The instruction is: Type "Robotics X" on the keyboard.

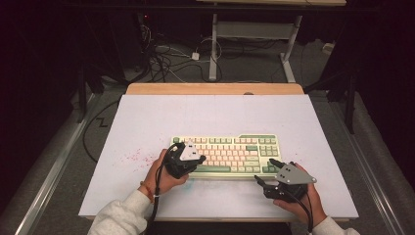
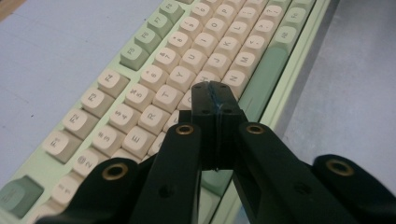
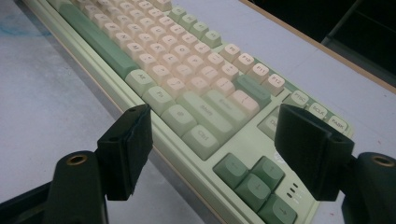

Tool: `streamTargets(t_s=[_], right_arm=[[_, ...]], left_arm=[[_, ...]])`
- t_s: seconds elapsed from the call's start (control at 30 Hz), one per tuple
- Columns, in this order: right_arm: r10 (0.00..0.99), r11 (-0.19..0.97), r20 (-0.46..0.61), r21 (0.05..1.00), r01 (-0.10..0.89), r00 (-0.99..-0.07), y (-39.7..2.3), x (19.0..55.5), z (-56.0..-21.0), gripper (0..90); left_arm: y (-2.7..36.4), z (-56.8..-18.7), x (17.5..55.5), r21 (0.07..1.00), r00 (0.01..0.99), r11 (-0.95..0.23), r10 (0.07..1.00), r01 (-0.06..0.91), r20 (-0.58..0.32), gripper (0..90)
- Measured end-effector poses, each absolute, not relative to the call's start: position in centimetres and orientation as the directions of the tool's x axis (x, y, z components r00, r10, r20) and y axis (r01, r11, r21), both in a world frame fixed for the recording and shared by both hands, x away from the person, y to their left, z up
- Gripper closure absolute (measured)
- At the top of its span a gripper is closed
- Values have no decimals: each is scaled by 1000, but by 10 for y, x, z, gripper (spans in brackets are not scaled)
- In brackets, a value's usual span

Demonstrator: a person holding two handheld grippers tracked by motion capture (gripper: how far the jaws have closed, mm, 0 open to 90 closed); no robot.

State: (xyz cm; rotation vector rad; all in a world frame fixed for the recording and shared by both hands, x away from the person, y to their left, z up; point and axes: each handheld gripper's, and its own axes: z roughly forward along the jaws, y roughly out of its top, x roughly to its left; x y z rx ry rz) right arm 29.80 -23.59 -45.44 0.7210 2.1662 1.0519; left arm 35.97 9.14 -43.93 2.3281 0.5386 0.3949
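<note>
In the high view the keyboard (image 1: pixel 230 154) is lying low of centre on the white table (image 1: pixel 147 122), and the left gripper (image 1: pixel 199 159) with its grey plate is covering the keyboard's lower left keys, so the rows under it are hidden. The left hand (image 1: pixel 164 176) is sitting just off the keyboard's left end, and the person's light sleeve (image 1: pixel 122 215) is cut off at the bottom edge. The right gripper (image 1: pixel 263 172) is hovering at the keyboard's lower right corner; the right hand (image 1: pixel 303 198) is partly hidden under its plate.

In the left gripper view the left gripper (image 2: pixel 214 91) is showing its two black jaws pressed flat together with nothing between them, the tips over the letter rows near the long green bar. Its black arms are blocking the lower keys, and the legends farther up the frame are blurring out.

In the right gripper view the right gripper (image 3: pixel 212 135) is holding its jaws wide apart, one on each side of the keyboard's (image 3: pixel 187 74) arrow-key corner, gripping nothing. Whether the pads are touching the case cannot be told.

Faint pink specks (image 1: pixel 132 157) are marking the table left of the keyboard. Beyond the table's far edge, tangled cables (image 1: pixel 161 56) and a desk frame (image 1: pixel 254 34) are sitting in near darkness.
</note>
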Motion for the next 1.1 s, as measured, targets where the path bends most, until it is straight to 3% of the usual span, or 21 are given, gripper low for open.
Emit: streamTargets(t_s=[0.63,0.8,1.1], right_arm=[[666,558,-294,806,198,-685,-234,298,-457,287],[651,575,-307,796,187,-694,-231,297,-458,295],[658,568,-297,799,196,-692,-233,298,-458,292]], left_arm=[[62,-451,374,637,881,-720,455,276,132,863],[58,-453,373,610,877,-746,451,267,167,873],[72,-439,368,679,860,-695,474,236,186,778]])
